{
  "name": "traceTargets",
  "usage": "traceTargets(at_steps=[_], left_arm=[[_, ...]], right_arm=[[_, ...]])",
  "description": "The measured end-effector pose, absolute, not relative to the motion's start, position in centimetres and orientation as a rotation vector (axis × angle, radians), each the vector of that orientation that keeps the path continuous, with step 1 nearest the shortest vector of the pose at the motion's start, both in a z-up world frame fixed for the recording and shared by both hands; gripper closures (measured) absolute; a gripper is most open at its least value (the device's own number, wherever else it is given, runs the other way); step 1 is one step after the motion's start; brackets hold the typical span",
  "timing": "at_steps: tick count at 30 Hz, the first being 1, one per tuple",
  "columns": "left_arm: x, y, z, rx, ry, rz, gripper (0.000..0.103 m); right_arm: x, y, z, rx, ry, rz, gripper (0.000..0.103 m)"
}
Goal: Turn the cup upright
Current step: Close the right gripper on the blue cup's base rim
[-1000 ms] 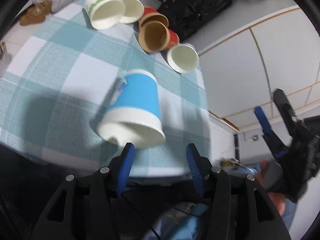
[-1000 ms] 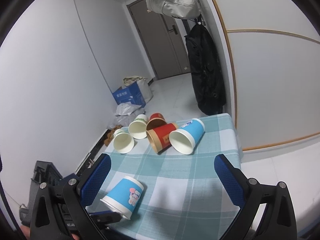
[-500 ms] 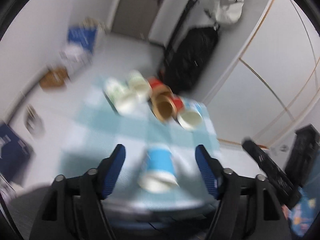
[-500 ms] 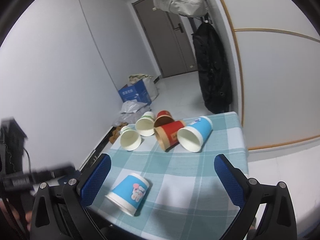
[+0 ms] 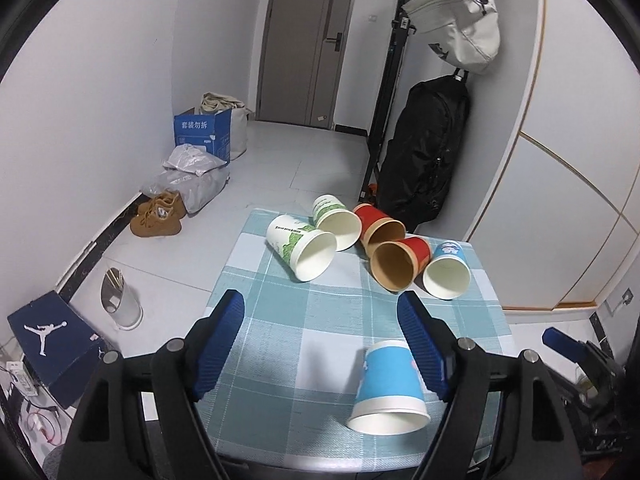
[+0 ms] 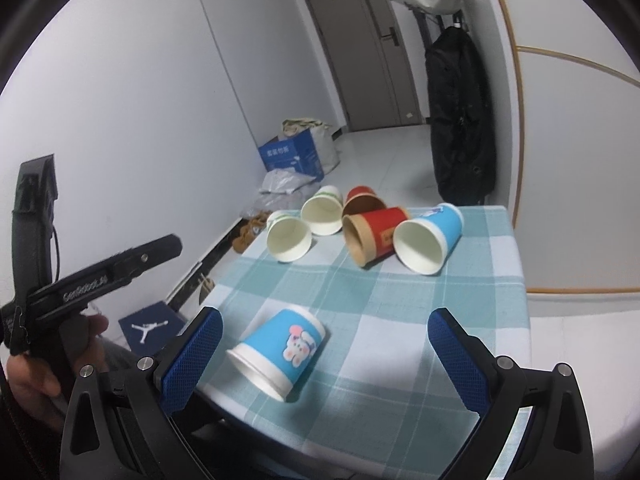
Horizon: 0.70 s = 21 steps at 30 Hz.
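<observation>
Blue cup (image 6: pixel 280 350): lying on its side near the front edge of the checked surface (image 6: pixel 460 312), mouth facing the cameras.
Left gripper (image 5: pixel 320 344): hovering with jaws apart, holding nothing.
Right gripper (image 6: pixel 320 354): hanging wide apart, the cup lying between its fingers, untouched.
Other cups (image 5: pixel 360 248): lying clustered at the far edge.

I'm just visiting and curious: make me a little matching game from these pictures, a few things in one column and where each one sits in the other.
Things:
1. nearest blue cup
2. black backpack
3. brown shoes
4. grey bag

Places:
A. hanging high on the wall
B. on the floor, left of the table
C. lying on its side near the table's front edge
D. on the floor behind the table, against the wall

Pairs: 1-C, 2-D, 3-B, 4-A
</observation>
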<state>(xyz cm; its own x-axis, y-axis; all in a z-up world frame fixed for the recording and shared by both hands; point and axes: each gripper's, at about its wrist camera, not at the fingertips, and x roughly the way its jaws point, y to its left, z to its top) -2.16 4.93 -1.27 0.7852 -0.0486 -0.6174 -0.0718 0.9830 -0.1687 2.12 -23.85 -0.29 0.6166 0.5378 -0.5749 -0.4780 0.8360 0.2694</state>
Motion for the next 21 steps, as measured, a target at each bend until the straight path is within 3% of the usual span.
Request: traceTargets(at_steps=[4,13,21], left_arm=[[-1.6,5.6,-1.5,-0.220,0.696,0.008,0.028],[-0.6,7.5,-2.0,-0.346,0.732,0.010,0.028],[-0.9,9.2,-1.7,-0.404,0.714,0.016,0.028]], right_arm=[[1.8,-22.7,-0.8,0.060,0.715,0.598,0.003],[1.2,-19.7,-2.9,-0.049,0.810,0.601,0.027],[0.3,-15.3,-5.4,-0.218,0.870,0.595,0.028]])
